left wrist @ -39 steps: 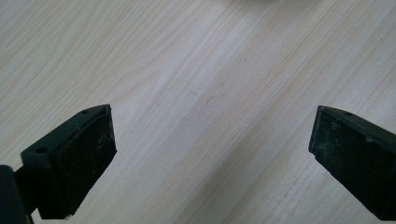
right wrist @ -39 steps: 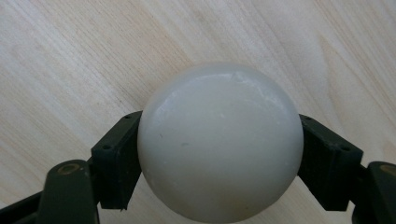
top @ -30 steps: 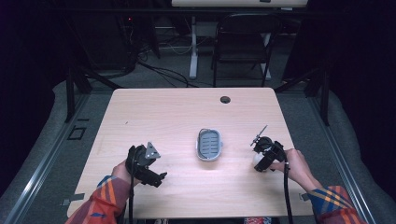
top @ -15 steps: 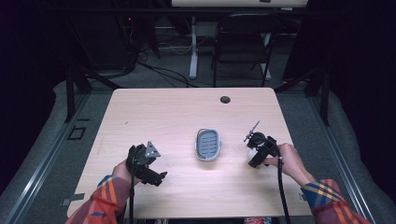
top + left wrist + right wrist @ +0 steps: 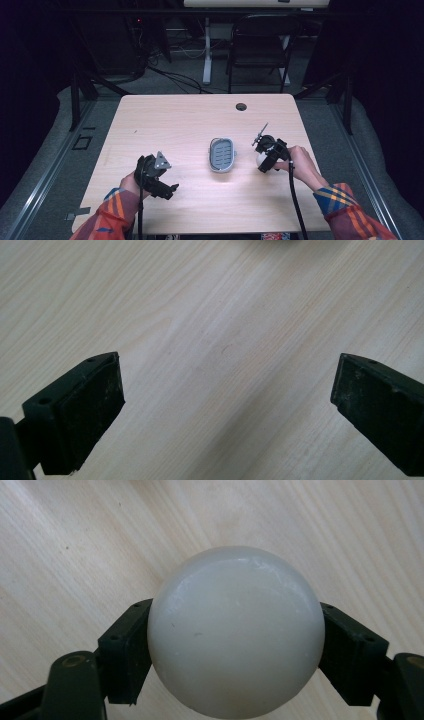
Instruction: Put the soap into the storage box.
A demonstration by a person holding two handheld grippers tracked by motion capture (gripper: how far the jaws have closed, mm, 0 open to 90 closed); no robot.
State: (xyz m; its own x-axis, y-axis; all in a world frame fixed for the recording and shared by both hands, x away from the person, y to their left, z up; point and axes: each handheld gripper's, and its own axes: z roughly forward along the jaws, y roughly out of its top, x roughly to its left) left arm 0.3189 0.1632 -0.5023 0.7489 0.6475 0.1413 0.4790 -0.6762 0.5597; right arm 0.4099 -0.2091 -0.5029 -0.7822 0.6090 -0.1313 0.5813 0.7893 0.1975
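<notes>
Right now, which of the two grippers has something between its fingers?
The right gripper: its fingers clamp a white ball on both sides, just right of the grey tray. The left gripper is spread open over bare table.

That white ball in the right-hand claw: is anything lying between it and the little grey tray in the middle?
Nothing visible. The right gripper holds the white ball, and only bare table lies between it and the grey tray.

A smooth, glossy white ball [image 5: 235, 630], round and unmarked, sits clamped at its widest girth between the two black jaws of the right claw [image 5: 235, 645], held above the pale wood-grain bench [image 5: 75, 545].
</notes>
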